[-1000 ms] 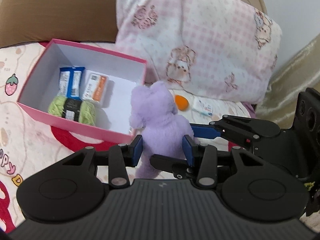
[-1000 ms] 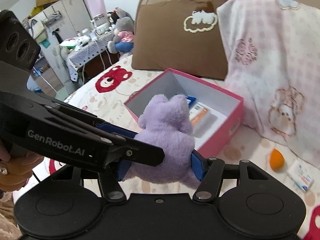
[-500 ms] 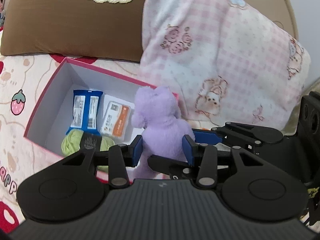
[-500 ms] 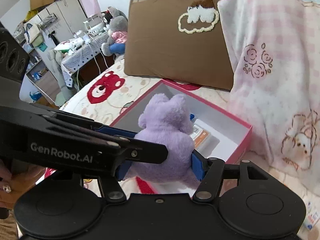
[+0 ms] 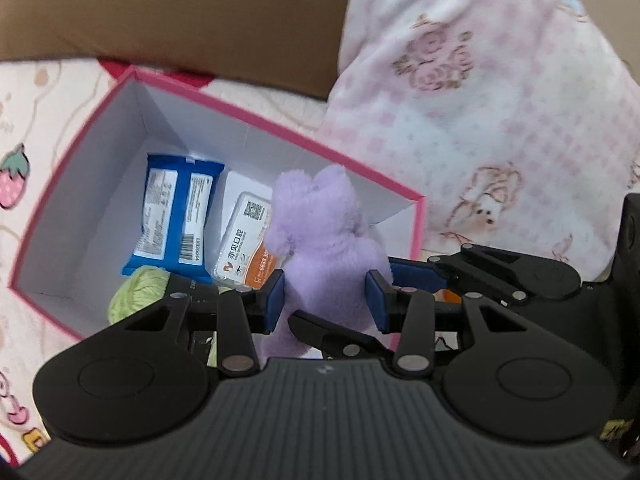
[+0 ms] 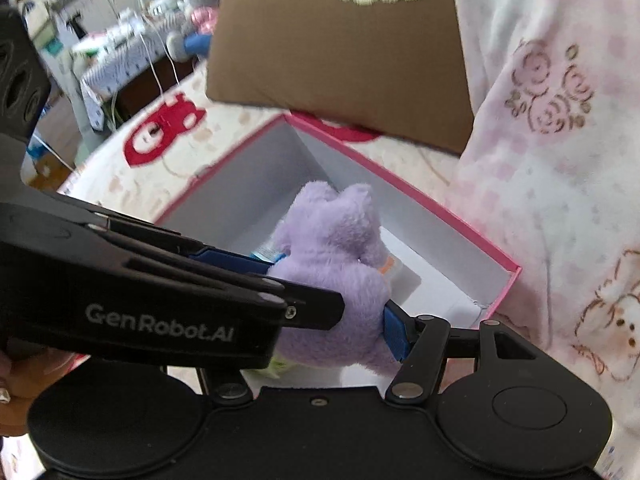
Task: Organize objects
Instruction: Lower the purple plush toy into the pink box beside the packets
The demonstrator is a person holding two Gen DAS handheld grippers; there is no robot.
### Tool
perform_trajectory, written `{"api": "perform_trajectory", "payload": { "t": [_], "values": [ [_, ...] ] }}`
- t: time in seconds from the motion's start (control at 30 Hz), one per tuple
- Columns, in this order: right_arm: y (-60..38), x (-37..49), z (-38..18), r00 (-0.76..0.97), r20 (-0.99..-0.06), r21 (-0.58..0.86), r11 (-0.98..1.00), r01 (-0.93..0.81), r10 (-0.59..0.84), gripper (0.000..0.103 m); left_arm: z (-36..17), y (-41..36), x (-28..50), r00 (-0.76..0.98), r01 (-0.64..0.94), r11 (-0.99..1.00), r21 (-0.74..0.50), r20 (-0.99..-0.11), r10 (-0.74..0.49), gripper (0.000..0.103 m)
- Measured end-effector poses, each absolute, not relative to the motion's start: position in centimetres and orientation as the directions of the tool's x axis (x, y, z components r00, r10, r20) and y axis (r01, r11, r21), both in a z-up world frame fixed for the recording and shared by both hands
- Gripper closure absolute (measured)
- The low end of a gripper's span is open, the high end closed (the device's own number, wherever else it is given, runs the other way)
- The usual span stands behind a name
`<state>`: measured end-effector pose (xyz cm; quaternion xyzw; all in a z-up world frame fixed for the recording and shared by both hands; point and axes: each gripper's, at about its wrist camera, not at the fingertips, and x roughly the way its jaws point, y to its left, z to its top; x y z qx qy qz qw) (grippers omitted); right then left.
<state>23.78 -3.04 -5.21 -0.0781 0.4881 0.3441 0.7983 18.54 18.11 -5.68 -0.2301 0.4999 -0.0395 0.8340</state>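
Observation:
A purple plush toy (image 5: 320, 224) is gripped from two sides and hangs over the right part of an open pink box (image 5: 280, 128). My left gripper (image 5: 326, 300) is shut on its lower body, blue pads pressing both flanks. My right gripper (image 6: 324, 328) is shut on the same plush toy (image 6: 336, 256); its right pad shows, while its left pad is hidden behind the left gripper's black body (image 6: 160, 320). The pink box (image 6: 440, 212) has white inner walls. In it lie a blue packet (image 5: 176, 216), a white-and-orange carton (image 5: 244, 248) and green yarn (image 5: 140, 292).
A brown pillow (image 6: 340, 52) leans behind the box and a pink checked pillow (image 5: 500, 120) crowds its right side. The box rests on a cream bedsheet with red prints (image 6: 160, 136). A cluttered table (image 6: 120, 64) stands beyond the bed. A hand (image 6: 24, 372) holds the left gripper.
Both grippers have carried the plush toy forward and downward, from in front of the box's near wall to above its inside. The box and pillows look larger and closer.

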Motion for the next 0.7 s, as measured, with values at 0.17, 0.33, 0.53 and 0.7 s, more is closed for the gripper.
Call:
{"api": "perform_trajectory", "payload": {
  "t": [0.17, 0.33, 0.53, 0.7],
  "values": [
    [-2.1, 24.9, -7.3, 0.297, -0.862, 0.114, 0.728, -0.676, 0.41, 0.036, -8.3, 17.8, 20.4, 0.473, -0.165, 0.884, -0.437, -0.822, -0.318, 0.061],
    [-2.3, 25.6, -9.0, 0.268, -0.879, 0.125, 0.732, -0.67, 0.395, 0.036, -10.8, 17.5, 21.1, 0.442, -0.171, 0.877, -0.45, -0.83, -0.34, 0.061],
    [-1.8, 24.6, -9.5, 0.301, -0.88, 0.037, 0.684, -0.729, 0.368, 0.032, -11.4, 17.3, 20.8, 0.447, -0.147, 0.882, -0.449, -0.825, -0.346, 0.061],
    [-2.3, 24.8, -9.3, 0.274, -0.89, 0.013, 0.621, -0.783, 0.365, 0.032, -11.8, 17.3, 20.6, 0.446, -0.133, 0.868, -0.478, -0.811, -0.378, 0.061]
  ]
}}
